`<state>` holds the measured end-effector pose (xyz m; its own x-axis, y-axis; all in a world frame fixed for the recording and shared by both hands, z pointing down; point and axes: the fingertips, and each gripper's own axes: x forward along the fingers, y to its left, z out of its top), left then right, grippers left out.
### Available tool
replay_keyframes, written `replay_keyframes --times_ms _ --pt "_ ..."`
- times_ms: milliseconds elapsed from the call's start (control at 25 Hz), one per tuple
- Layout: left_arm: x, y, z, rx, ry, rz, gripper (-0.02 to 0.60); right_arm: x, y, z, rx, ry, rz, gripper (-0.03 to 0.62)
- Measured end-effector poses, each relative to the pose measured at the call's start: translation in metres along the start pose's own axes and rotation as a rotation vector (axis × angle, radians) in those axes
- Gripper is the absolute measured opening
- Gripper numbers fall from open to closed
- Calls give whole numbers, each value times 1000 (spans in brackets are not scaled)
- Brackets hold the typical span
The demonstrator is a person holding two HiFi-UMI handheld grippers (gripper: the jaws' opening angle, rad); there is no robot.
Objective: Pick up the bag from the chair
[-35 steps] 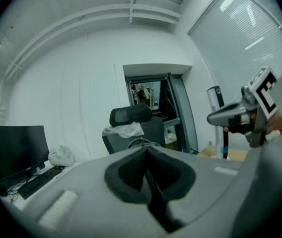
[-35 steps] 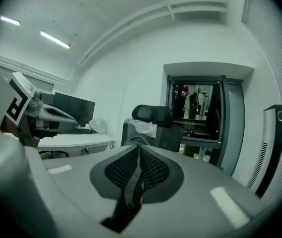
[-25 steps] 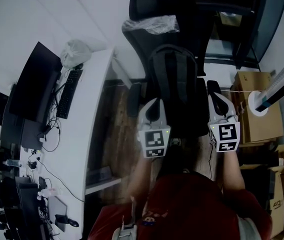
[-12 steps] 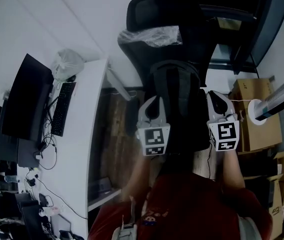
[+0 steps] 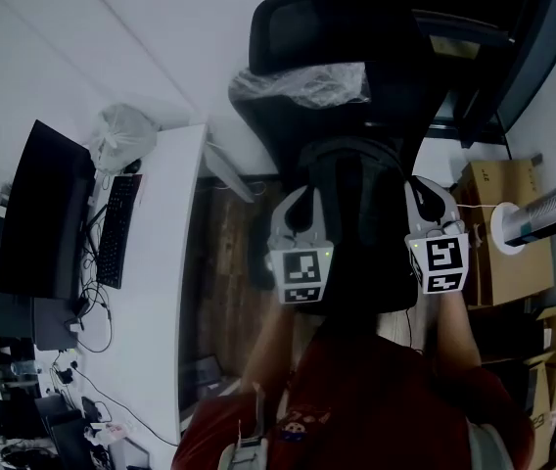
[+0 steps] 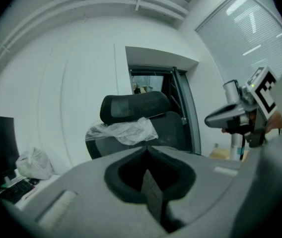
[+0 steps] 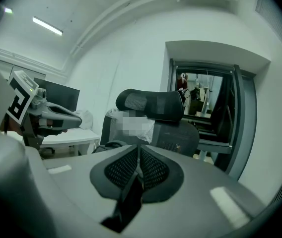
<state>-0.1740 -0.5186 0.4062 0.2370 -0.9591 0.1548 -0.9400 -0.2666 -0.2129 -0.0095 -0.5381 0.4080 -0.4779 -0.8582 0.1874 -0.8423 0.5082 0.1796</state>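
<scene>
Jaws of the left gripper (image 5: 302,204) are clenched on a dark strap (image 6: 154,197), which runs down between the two pads in the left gripper view. The right gripper (image 5: 425,192) is clenched in the same way on a second dark strap (image 7: 130,197), seen between its mesh pads in the right gripper view. Both straps belong to the bag (image 5: 356,213), a black backpack that stands upright between the two grippers in the head view, with one gripper at each side of its upper part. The bag is directly in front of the backrest of the black office chair (image 5: 327,37). Its bottom is in shadow, so I cannot tell if it rests on the seat or hangs above it. A sheet of clear plastic wrap (image 5: 307,84) lies over the top of the backrest, under the headrest. At the left of the chair there is a white desk (image 5: 165,292) with a monitor (image 5: 38,213), a keyboard (image 5: 112,231) and a white plastic sack (image 5: 121,135) at its far end. At the right, near the right gripper, a cardboard box (image 5: 513,233) stands on the floor.
</scene>
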Motion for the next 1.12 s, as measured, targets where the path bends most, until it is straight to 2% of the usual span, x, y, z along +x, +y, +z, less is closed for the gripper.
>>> replay_keyframes --times_ms 240,480,680,760,1120 --pt "36 19 -9 10 20 -20 0 40 0 -1 4 20 15 15" --pt "64 30 -23 31 52 -47 31 72 -1 -6 12 32 15 15" --pt "83 32 -34 33 77 -74 86 87 -3 -13 34 33 34 24" --pt "90 34 -40 33 87 -83 122 94 -1 -19 42 48 53 57" --pt "117 32 -65 -11 123 -164 323 123 11 -51 39 136 165 296"
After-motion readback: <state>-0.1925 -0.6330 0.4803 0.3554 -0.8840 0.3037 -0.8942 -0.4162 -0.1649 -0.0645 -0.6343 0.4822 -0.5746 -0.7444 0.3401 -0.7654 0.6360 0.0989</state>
